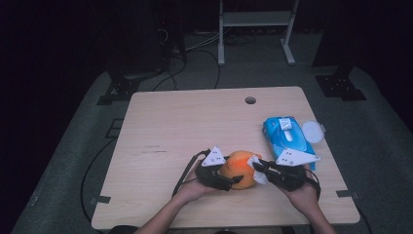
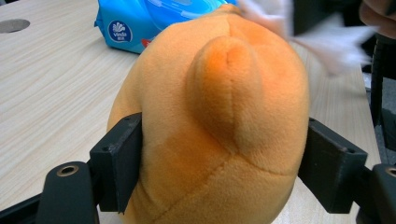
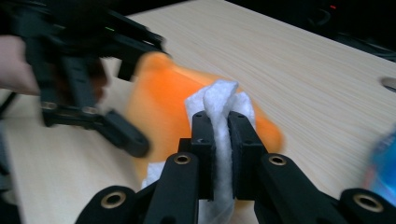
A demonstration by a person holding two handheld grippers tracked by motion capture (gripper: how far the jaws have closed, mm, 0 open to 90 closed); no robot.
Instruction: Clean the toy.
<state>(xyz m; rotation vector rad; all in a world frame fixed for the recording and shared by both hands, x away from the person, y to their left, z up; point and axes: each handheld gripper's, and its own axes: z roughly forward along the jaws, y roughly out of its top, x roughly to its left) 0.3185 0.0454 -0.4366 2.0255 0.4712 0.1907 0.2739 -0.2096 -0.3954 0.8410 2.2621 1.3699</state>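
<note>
High view: orange plush toy (image 1: 238, 169) held near the front edge of the table (image 1: 160, 122), wiped with a white wipe (image 1: 256, 168).

Left gripper (image 1: 233, 181) clamps the toy from its left, both jaws pressed into the plush sides, as the left gripper view confirms. Right gripper (image 1: 256, 166), just right of the toy, has its jaws pressed together on the folded wipe, which touches the toy's surface. Blue pack of wipes (image 1: 287, 134) lies behind and right of the toy, a white lid (image 1: 312, 131) just beside the pack.
</note>
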